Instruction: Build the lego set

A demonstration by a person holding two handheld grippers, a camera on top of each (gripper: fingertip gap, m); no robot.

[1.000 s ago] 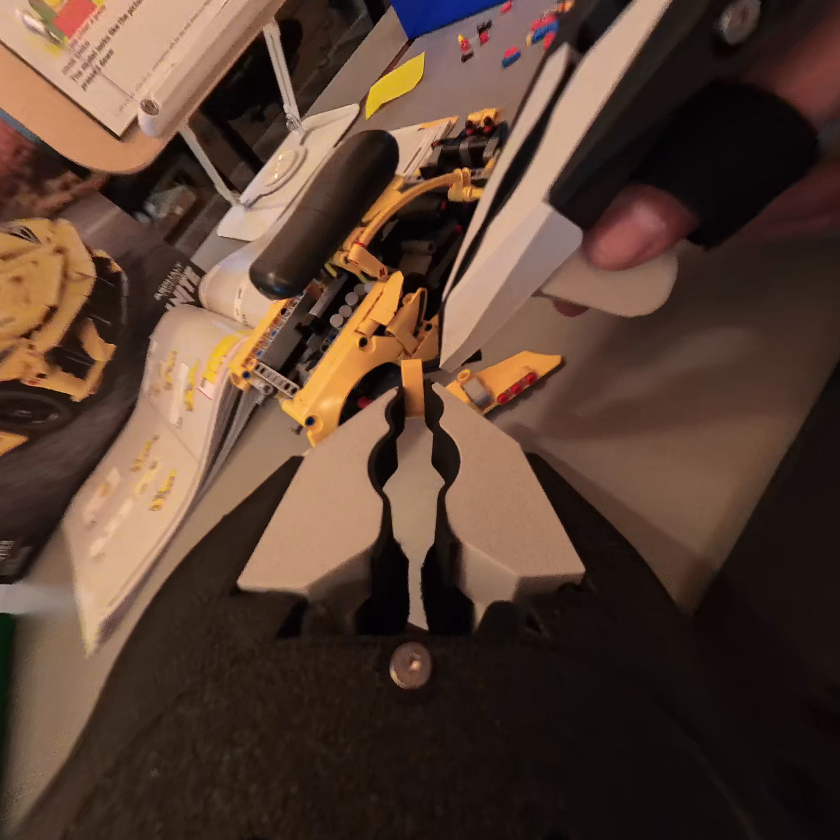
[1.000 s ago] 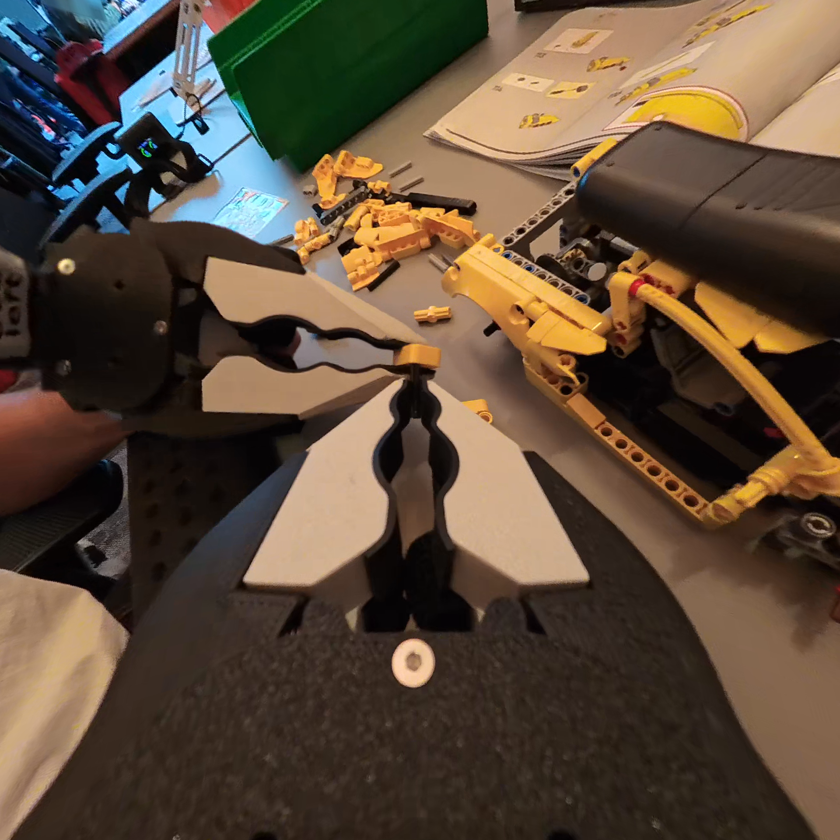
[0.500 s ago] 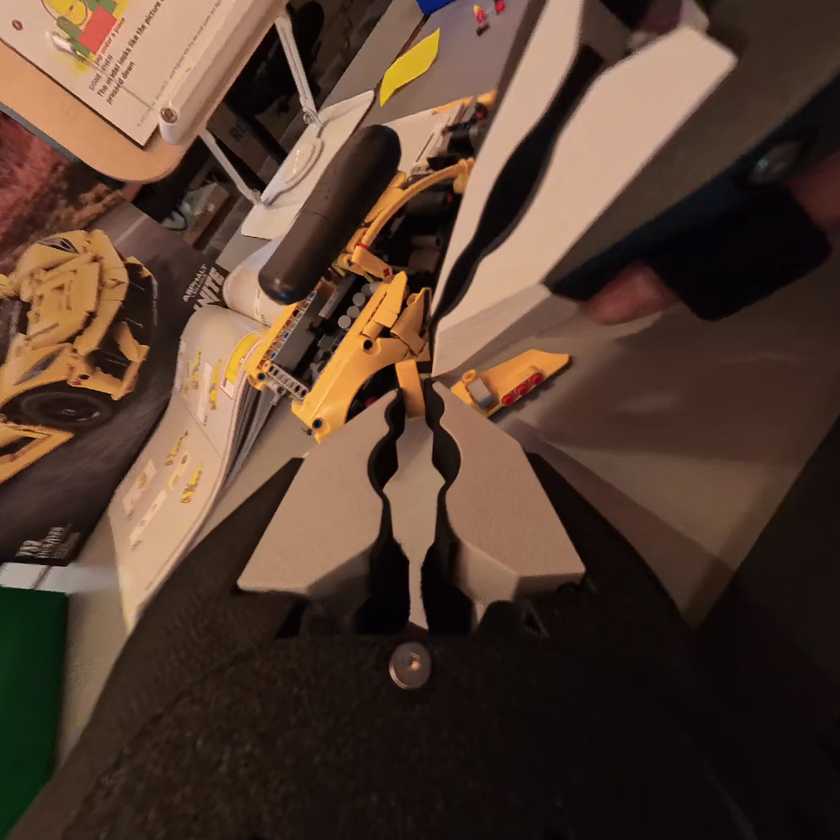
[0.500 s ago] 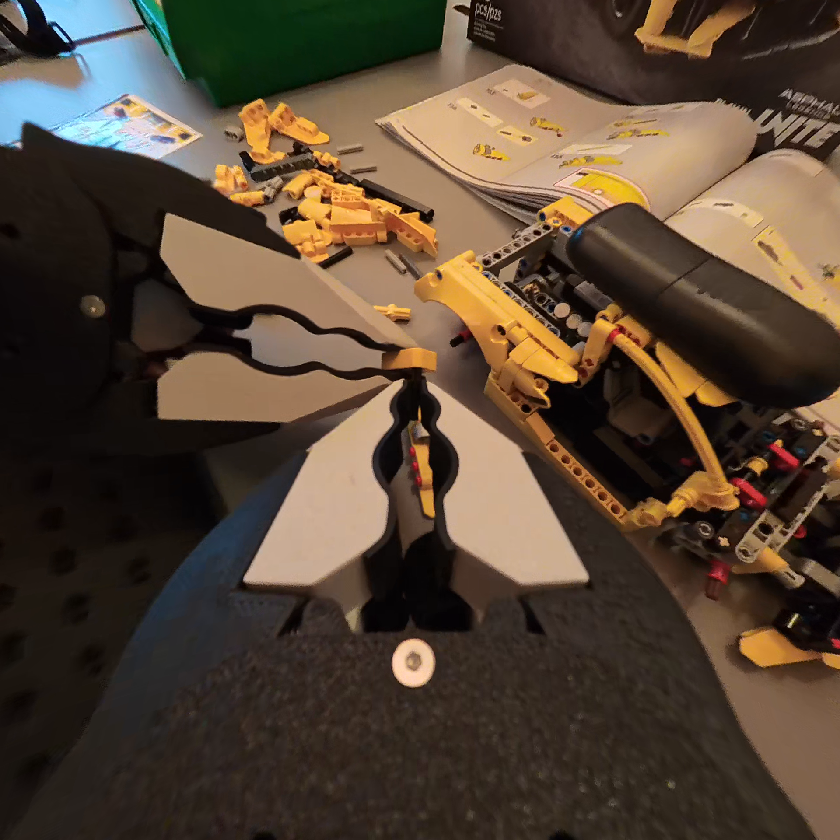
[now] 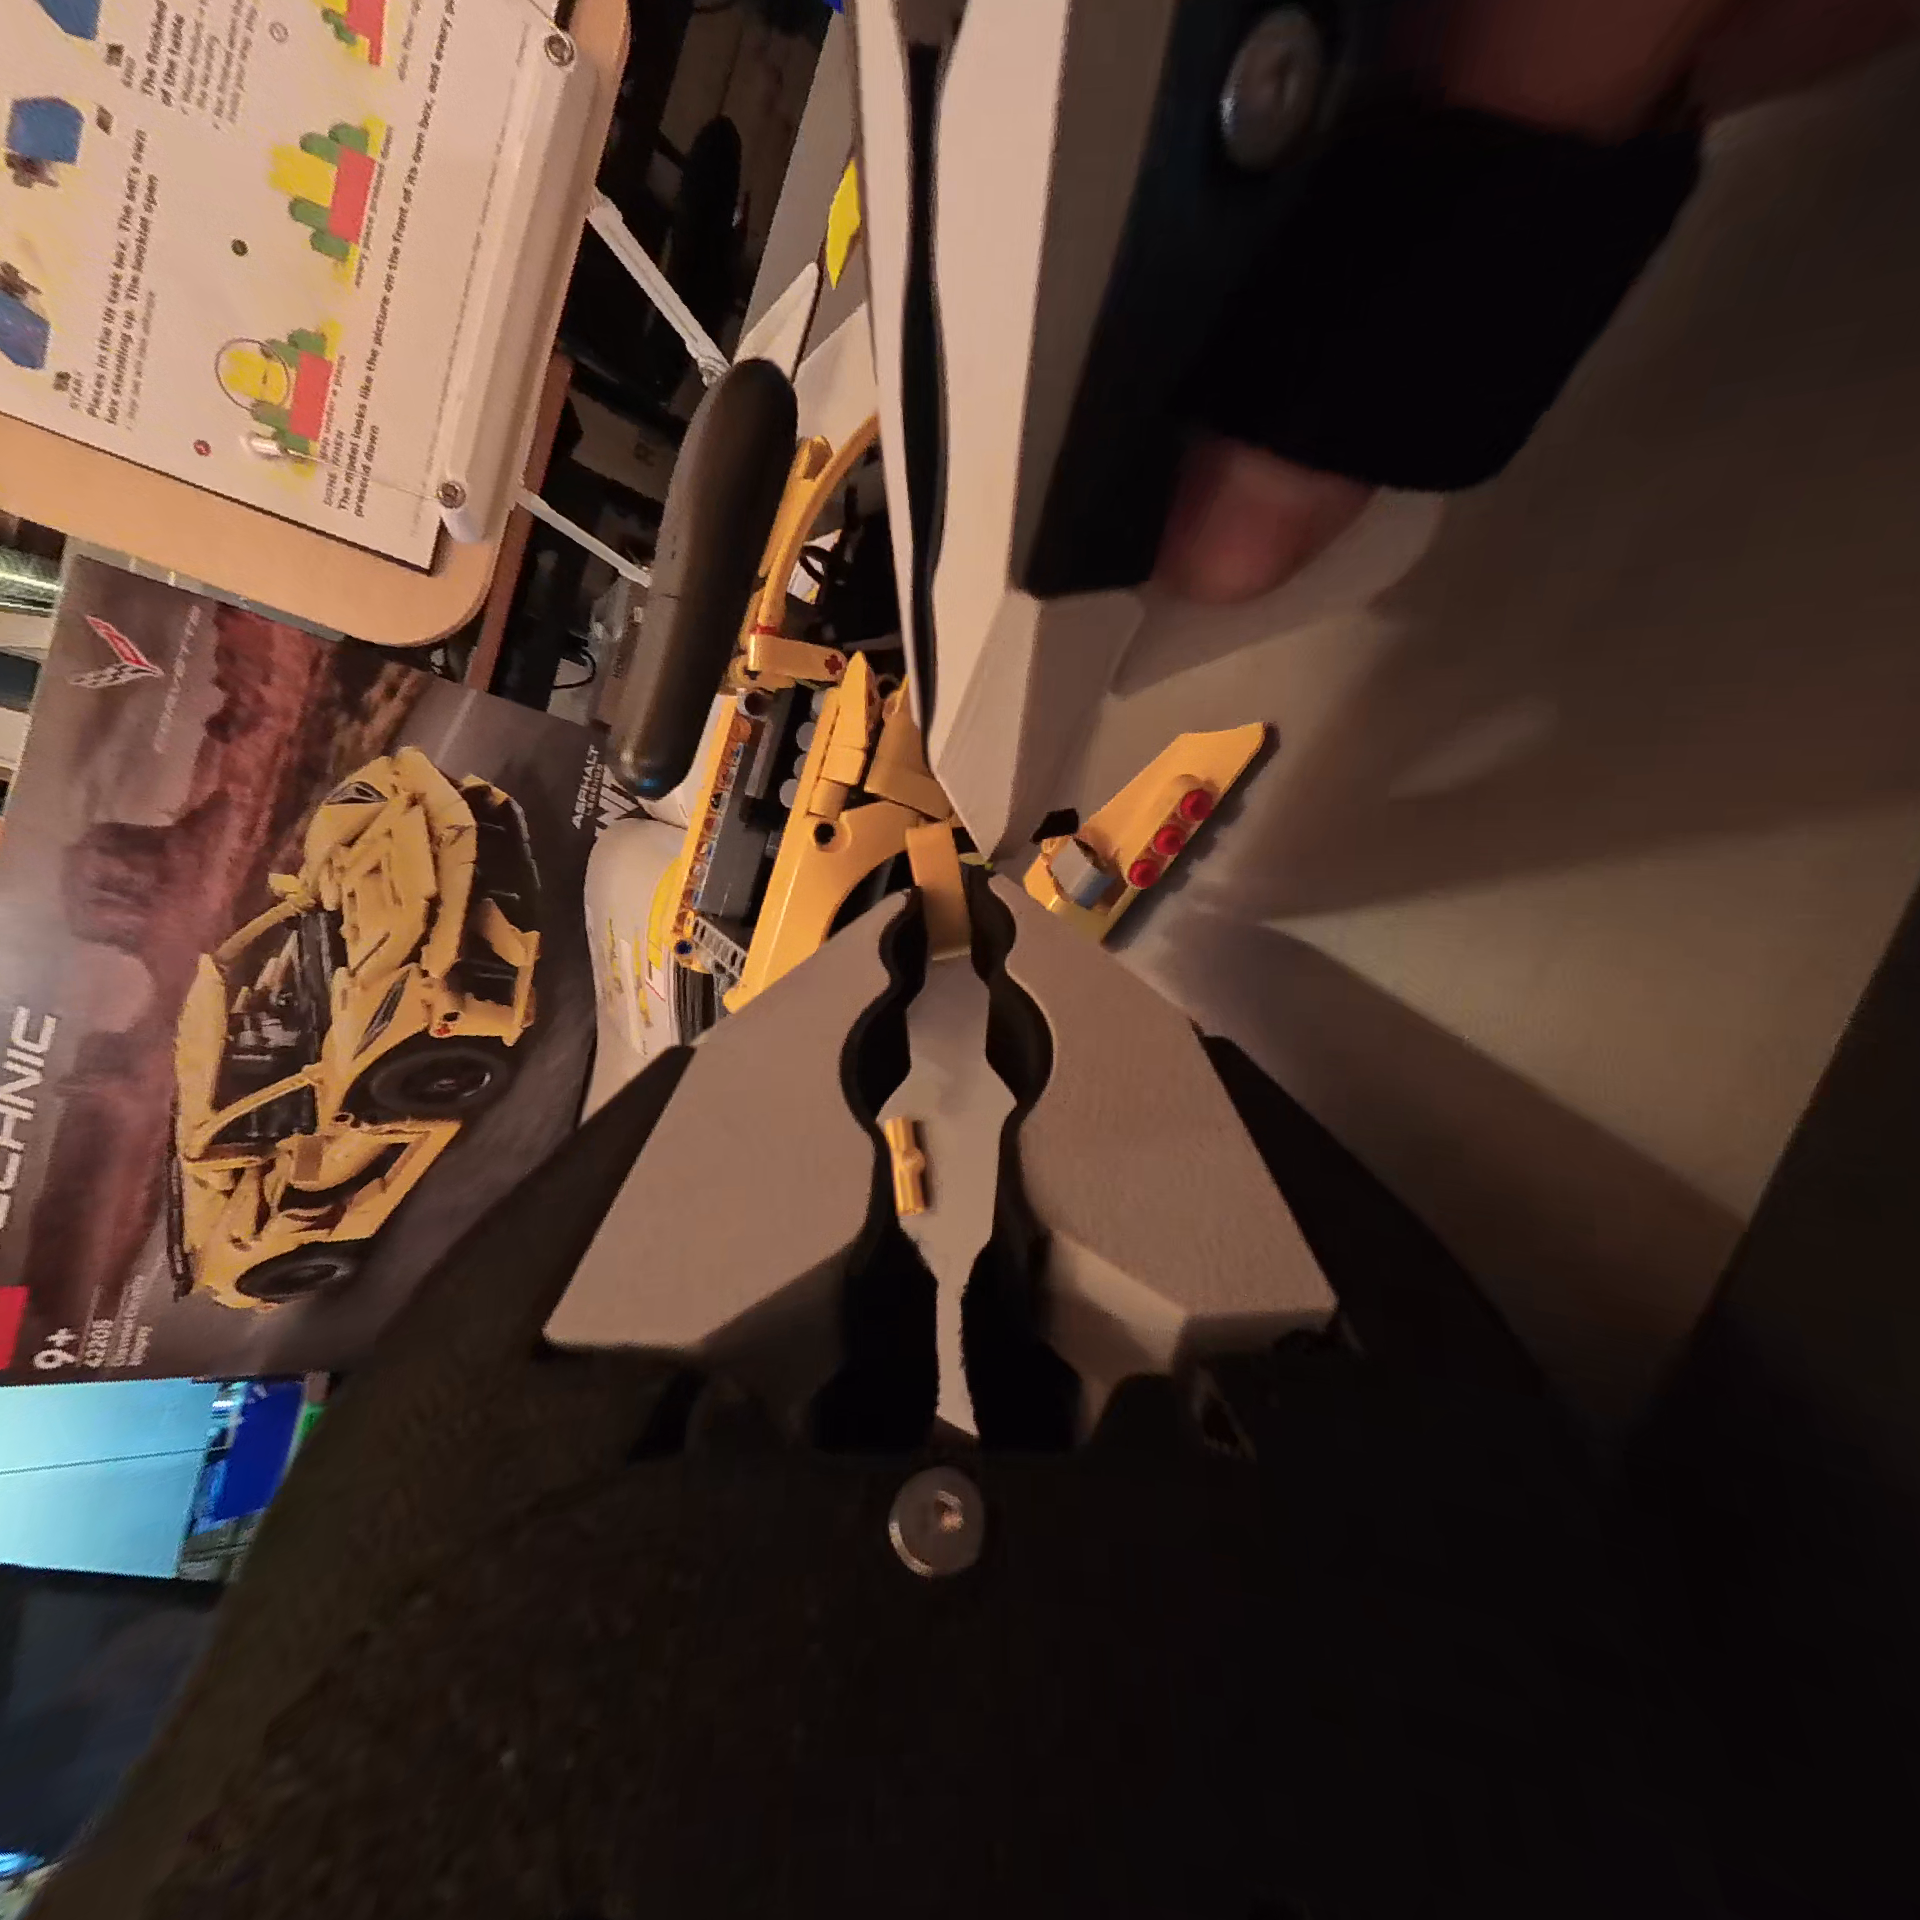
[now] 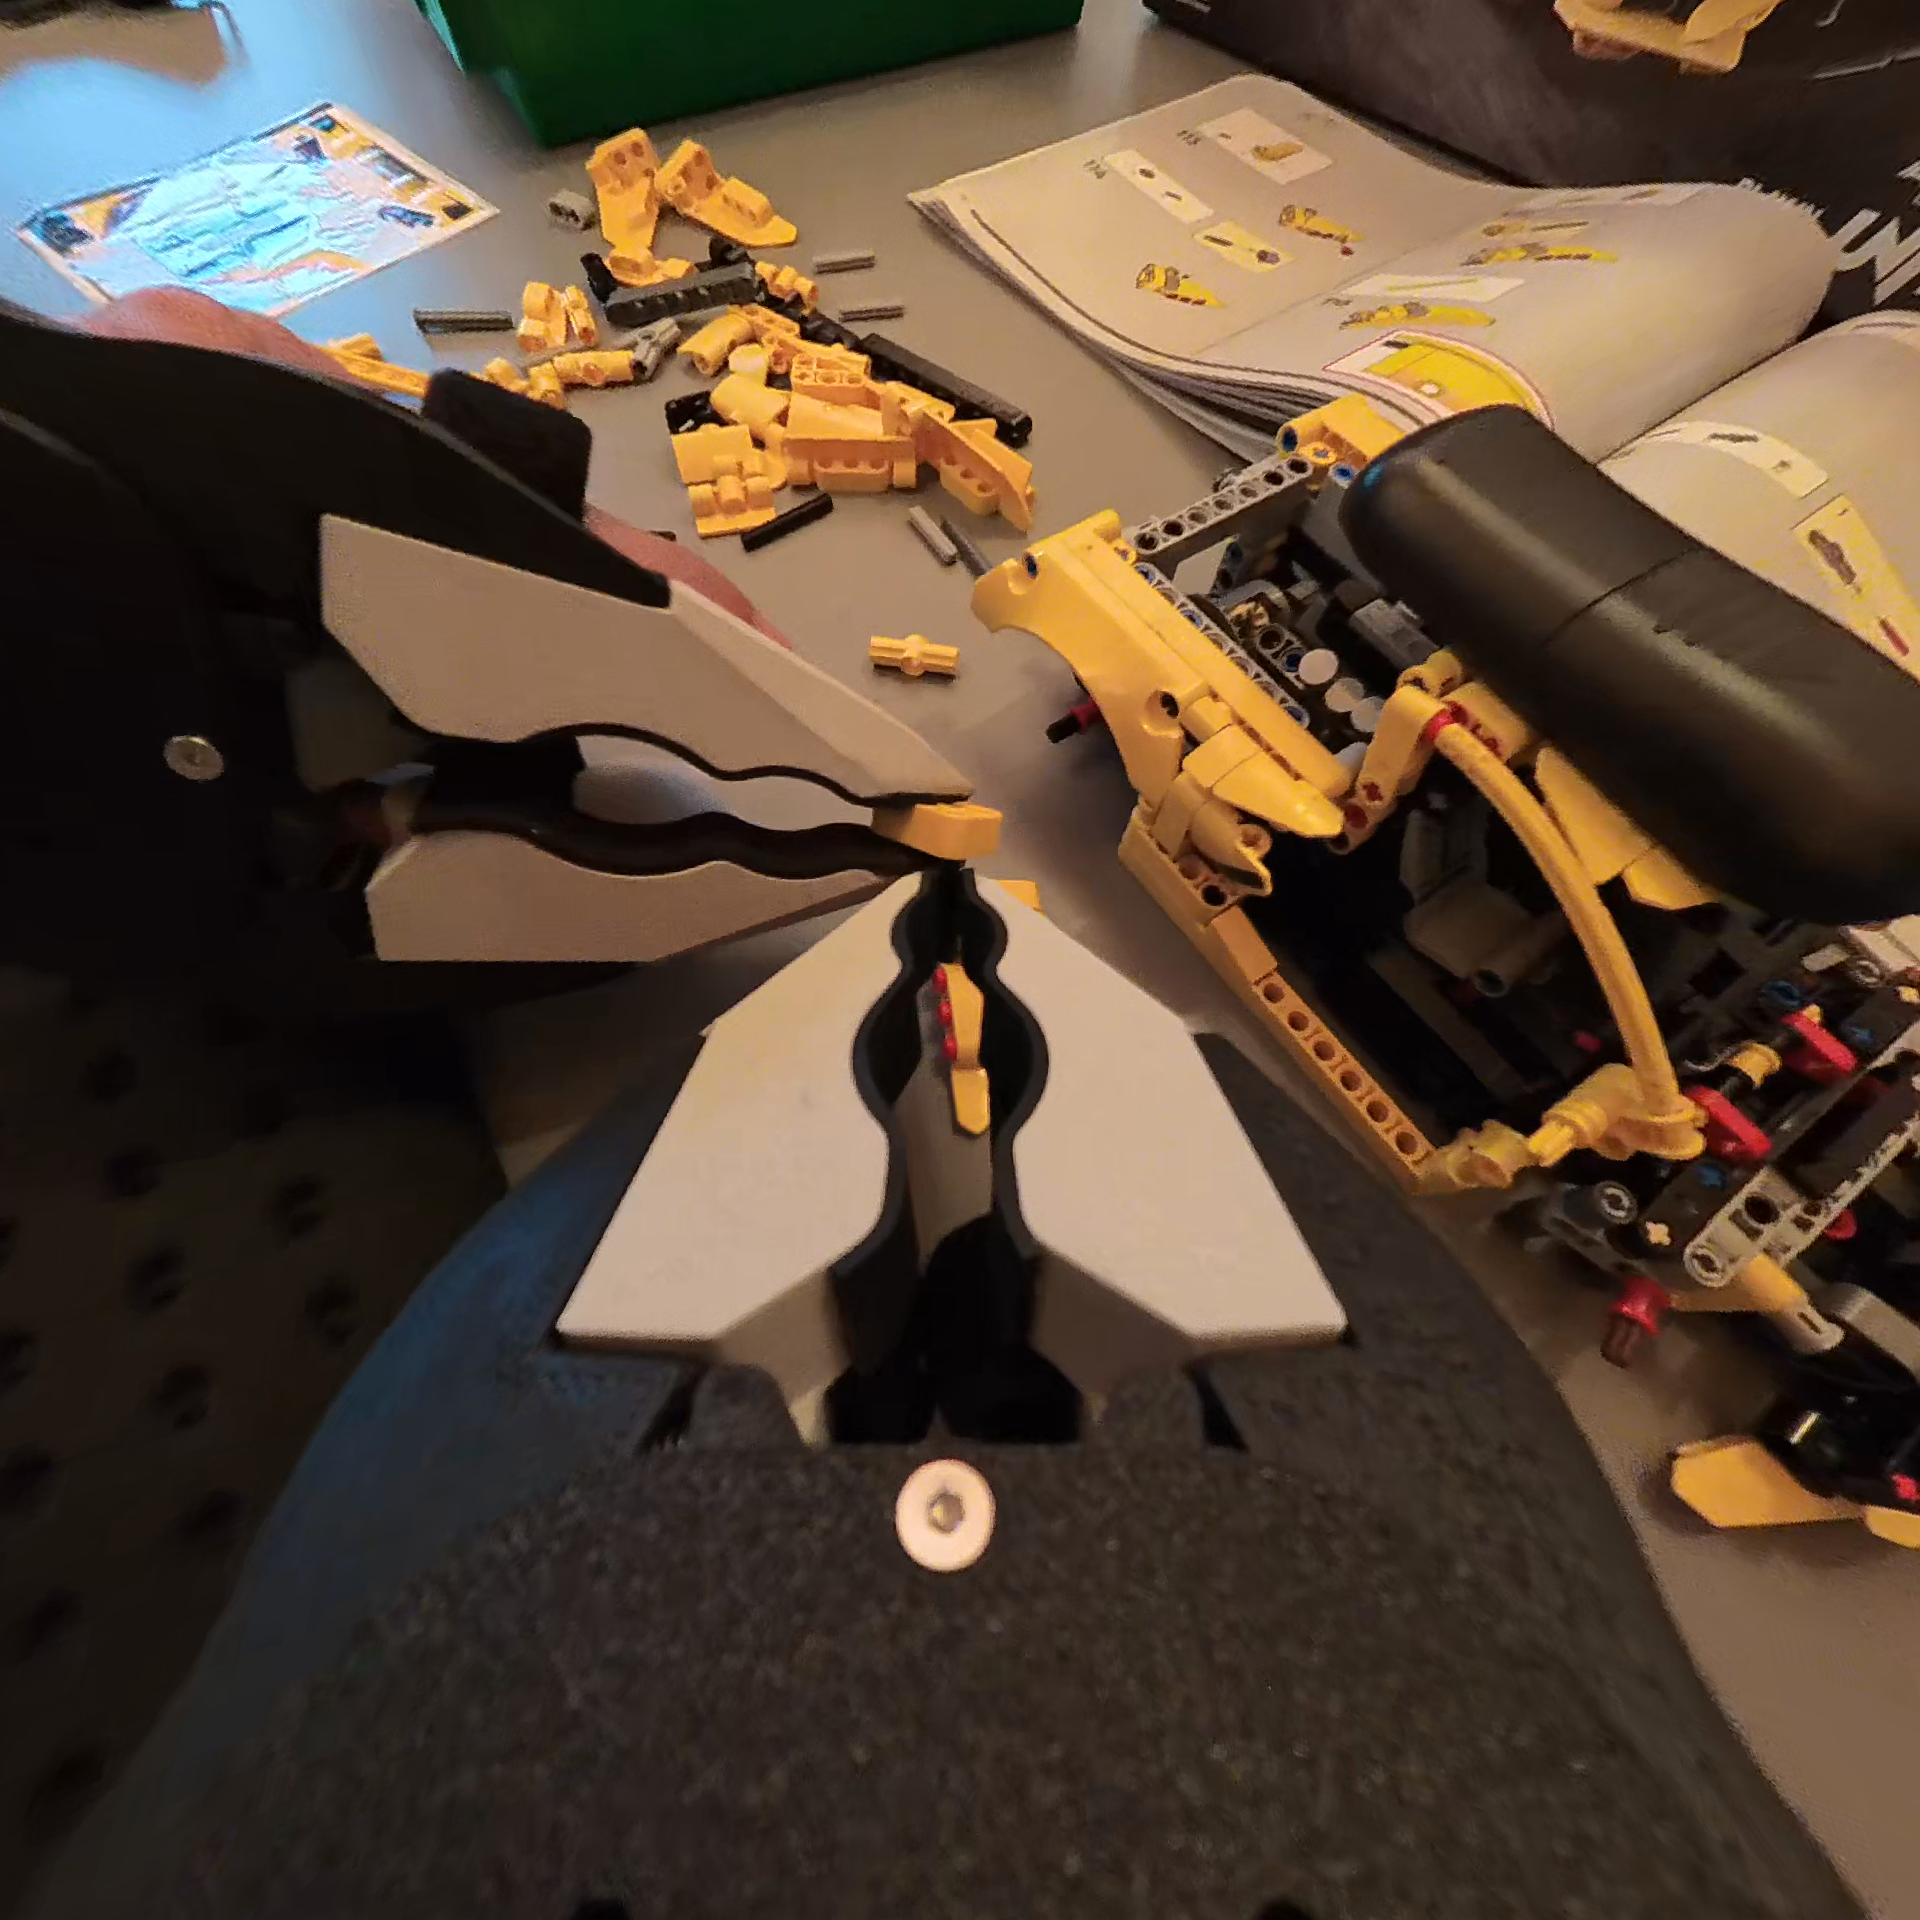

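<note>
Grey desk [image 6: 1091,935] lies bare only between the loose yellow pieces [image 6: 810,416] far left and the half-built car [image 6: 1403,883] right. Left claw [image 6: 935,831] is clamped on a yellow beam [image 6: 940,826]; right claw [image 6: 948,883], tips together, pinches something dark beneath it.

Count of items on the table, by kind.
Two grippers: left gripper [image 6: 935,831] and right gripper [image 6: 951,883]; one part-built yellow car [image 6: 1403,883]; one open instruction booklet [image 6: 1351,260]; one box [image 5: 260,987]; one green bin [image 6: 748,52]; one sticker sheet [image 6: 260,208]; one black cylinder [image 6: 1621,665]; one heap of loose pieces [image 6: 810,416], too many to count.
</note>
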